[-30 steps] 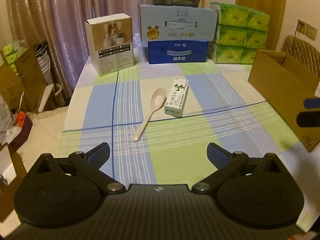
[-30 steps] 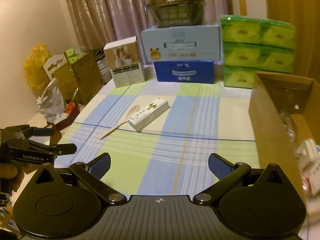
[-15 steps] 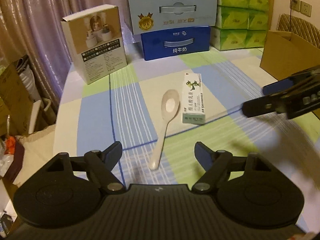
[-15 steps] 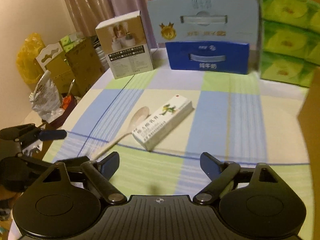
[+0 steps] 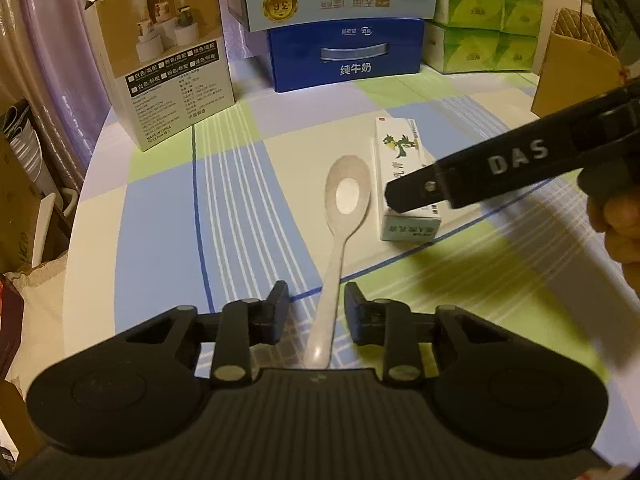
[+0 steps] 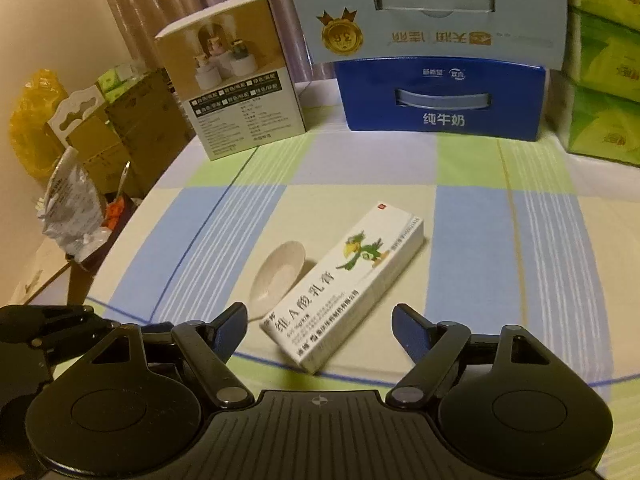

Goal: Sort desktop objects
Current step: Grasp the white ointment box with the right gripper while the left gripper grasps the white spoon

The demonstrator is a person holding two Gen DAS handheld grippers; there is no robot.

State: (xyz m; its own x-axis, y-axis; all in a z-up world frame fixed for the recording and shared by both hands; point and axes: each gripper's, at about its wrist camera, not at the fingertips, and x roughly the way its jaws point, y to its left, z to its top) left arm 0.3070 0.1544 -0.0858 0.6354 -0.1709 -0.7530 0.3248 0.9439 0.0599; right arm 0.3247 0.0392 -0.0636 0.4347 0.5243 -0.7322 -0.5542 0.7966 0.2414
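Left wrist view: left hand-held gripper [image 5: 316, 312] half-open astride spoon [image 5: 340, 240] handle, empty; right hand-held gripper [image 6: 318, 326] wide open, empty, before box [image 6: 344, 284]. Risk: thin handle slipping on closure.

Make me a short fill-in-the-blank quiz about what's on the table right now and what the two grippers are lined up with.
1. The left gripper has its open fingers either side of the handle of the ____.
2. The right gripper is open around the near end of the white ____ box.
3. The picture on that box shows a green ____.
4. The dark blue carton sits ____ the light blue carton.

Missing words: spoon; medicine; parrot; under
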